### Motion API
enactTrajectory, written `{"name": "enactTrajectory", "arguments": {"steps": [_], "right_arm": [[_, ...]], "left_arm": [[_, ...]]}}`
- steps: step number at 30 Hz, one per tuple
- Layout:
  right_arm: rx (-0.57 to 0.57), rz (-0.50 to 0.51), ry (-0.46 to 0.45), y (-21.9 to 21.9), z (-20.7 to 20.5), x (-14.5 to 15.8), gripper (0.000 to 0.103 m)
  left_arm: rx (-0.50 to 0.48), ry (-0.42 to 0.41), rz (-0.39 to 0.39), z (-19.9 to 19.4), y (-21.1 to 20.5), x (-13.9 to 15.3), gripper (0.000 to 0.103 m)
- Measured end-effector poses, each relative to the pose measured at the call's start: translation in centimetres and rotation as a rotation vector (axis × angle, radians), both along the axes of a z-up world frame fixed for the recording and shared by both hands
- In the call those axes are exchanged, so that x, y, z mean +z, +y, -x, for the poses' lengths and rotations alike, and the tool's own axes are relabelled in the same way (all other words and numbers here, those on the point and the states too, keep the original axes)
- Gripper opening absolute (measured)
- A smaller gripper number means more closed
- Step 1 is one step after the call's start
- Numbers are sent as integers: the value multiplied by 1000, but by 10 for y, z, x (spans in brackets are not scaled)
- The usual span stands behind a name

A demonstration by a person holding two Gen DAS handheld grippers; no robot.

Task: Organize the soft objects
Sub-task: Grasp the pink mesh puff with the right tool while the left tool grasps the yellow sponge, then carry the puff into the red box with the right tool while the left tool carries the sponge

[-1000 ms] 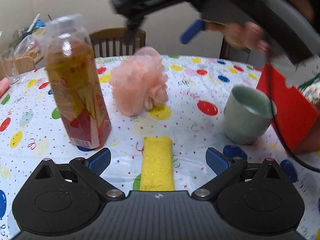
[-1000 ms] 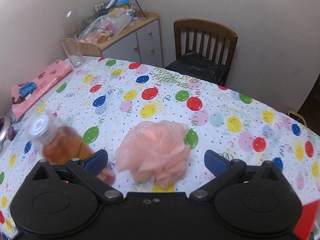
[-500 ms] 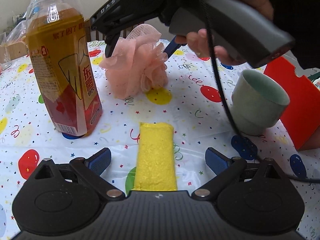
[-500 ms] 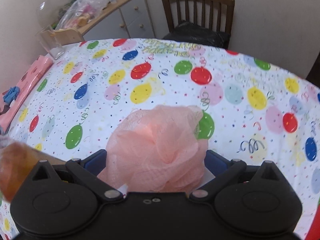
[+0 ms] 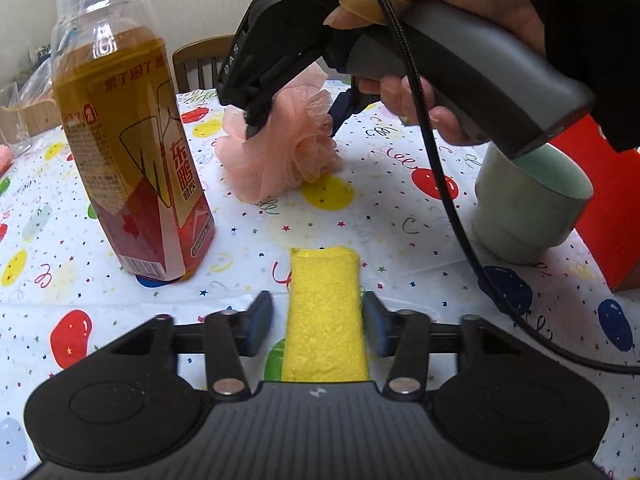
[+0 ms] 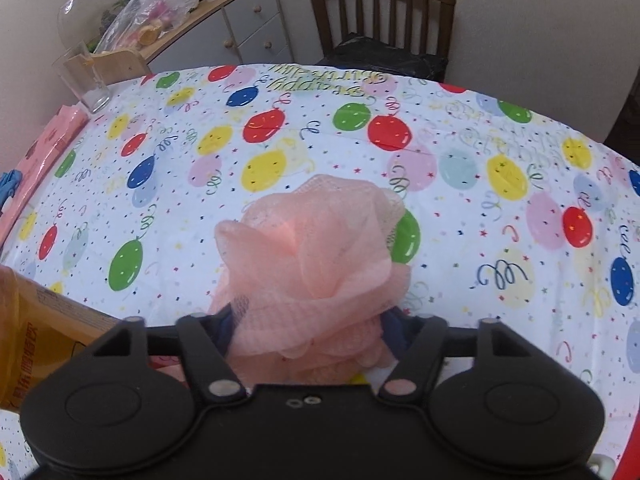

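While my right gripper (image 6: 310,322) presses its jaws into the sides of the pink bath pouf (image 6: 316,256), the mesh bulges up and forward between them, so those jaws are clamped on the pouf. From the left wrist view the pouf (image 5: 280,156) sits on the balloon-print surface (image 5: 400,216), with my right hand (image 5: 452,40) wrapped around the grey handle above it.

My left gripper (image 5: 318,322) straddles the yellow sponge (image 5: 326,312), which lies flat on the surface, pointing away from me. Its right blue pad touches the sponge's edge; the left pad (image 5: 260,318) stands just beside it with a thin gap, so these jaws are narrowed around the sponge but not squeezing it.

Left of the sponge a bottle of amber drink (image 5: 128,140) stands upright. A pale green cup (image 5: 528,208) stands to the right, near a red box (image 5: 608,208). The pouf lies beyond the sponge, between bottle and cup, apart from all three.
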State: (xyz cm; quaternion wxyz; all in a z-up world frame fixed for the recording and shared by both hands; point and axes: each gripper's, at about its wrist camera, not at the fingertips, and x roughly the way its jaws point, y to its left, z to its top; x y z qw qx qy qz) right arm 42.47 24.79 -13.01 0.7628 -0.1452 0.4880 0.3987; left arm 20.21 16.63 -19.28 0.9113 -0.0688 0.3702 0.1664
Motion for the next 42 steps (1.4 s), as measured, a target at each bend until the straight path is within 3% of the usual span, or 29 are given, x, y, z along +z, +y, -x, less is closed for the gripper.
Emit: {"name": "enactTrajectory", "arguments": {"steps": [5, 11, 25, 42], "right_arm": [[-17, -4, -17, -7, 2, 7, 41], [-46, -36, -33, -21, 5, 23, 28], [-88, -123, -15, -79, 33, 80, 25], [-127, -220, -11, -183, 89, 147, 25]], "left_arm": [[-20, 10, -6, -1, -2, 1, 37], [-17, 10, 25, 1, 3, 2, 37], [26, 33, 41, 17, 6, 16, 37], [3, -16, 40, 43, -16, 70, 37]]}}
